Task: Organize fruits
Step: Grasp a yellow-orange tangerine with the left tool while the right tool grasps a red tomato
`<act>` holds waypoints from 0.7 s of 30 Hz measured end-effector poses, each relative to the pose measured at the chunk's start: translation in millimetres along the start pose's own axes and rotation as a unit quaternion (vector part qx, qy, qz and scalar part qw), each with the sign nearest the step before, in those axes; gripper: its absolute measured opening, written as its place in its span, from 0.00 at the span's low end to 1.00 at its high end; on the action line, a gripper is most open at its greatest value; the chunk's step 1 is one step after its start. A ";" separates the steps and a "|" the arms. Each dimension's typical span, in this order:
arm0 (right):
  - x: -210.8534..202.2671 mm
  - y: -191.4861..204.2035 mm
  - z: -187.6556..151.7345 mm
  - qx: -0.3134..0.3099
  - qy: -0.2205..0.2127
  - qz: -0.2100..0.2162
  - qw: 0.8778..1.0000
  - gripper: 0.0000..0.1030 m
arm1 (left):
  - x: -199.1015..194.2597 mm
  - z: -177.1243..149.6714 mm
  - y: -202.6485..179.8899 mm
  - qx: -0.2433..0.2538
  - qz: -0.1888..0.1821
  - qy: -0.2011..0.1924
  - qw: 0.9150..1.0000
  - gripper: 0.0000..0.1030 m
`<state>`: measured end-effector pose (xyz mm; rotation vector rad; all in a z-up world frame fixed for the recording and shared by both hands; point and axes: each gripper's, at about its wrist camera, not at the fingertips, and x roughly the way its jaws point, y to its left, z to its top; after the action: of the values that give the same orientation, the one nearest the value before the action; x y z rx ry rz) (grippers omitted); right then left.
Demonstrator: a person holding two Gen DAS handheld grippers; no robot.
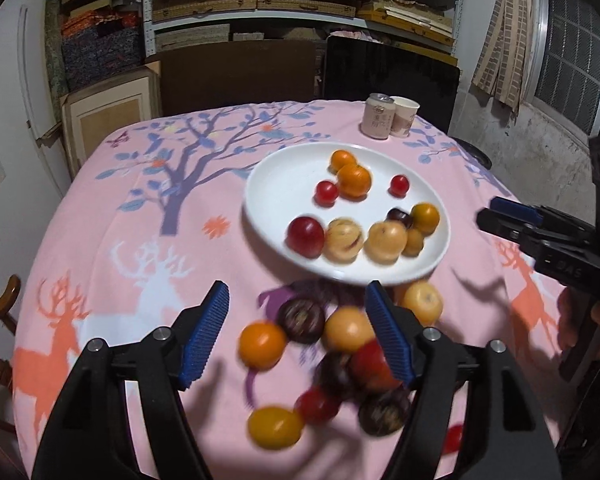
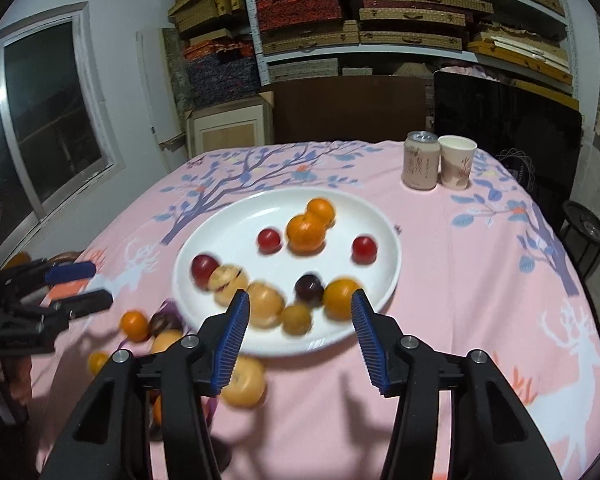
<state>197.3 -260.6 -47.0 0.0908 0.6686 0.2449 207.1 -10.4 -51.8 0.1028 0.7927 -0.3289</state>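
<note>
— Left wrist view: roughly half done? Ten or so fruits on plate (image 1: pixel 275 184), mid-table; a loose cluster (image 1: pixel 324 360) left on cloth (image 1: pixel 99 240) off the plate's near rim.

— Axis? None worth naming (round fruit, blurred).

— Left gripper (image 1: pixel 297 332): spread wide over the cluster, holding nothing. Right gripper (image 2: pixel 297 336): equally wide, empty, over the near rim.

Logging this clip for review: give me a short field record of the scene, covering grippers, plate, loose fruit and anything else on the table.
left gripper: open, empty, over loose fruit
right gripper: open, empty, at plate's near rim
plate: white, holds about ten fruits
loose fruit: pile on tablecloth beside plate
can: upright, far corner
cup: upright, beside can
image: motion blur
</note>
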 end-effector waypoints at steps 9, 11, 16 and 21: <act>-37.8 21.3 -69.6 0.023 0.025 0.032 0.999 0.52 | -7.4 -73.8 14.9 0.019 0.030 0.047 0.998 0.69; -43.3 26.0 -79.4 0.024 0.026 0.031 0.999 0.52 | 0.8 -82.5 10.3 0.029 0.032 0.059 0.997 0.66; -53.1 35.1 -96.5 0.019 0.031 0.031 0.999 0.52 | 17.8 -89.5 1.3 0.048 0.030 0.062 0.997 0.37; -53.5 44.7 -111.2 0.010 0.046 0.036 0.998 0.52 | 26.1 -86.2 11.9 0.019 0.016 0.060 0.998 0.37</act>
<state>78.7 -230.4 -94.5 0.1243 0.7606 0.3138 169.3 12.7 -131.1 0.1717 0.9025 -0.3100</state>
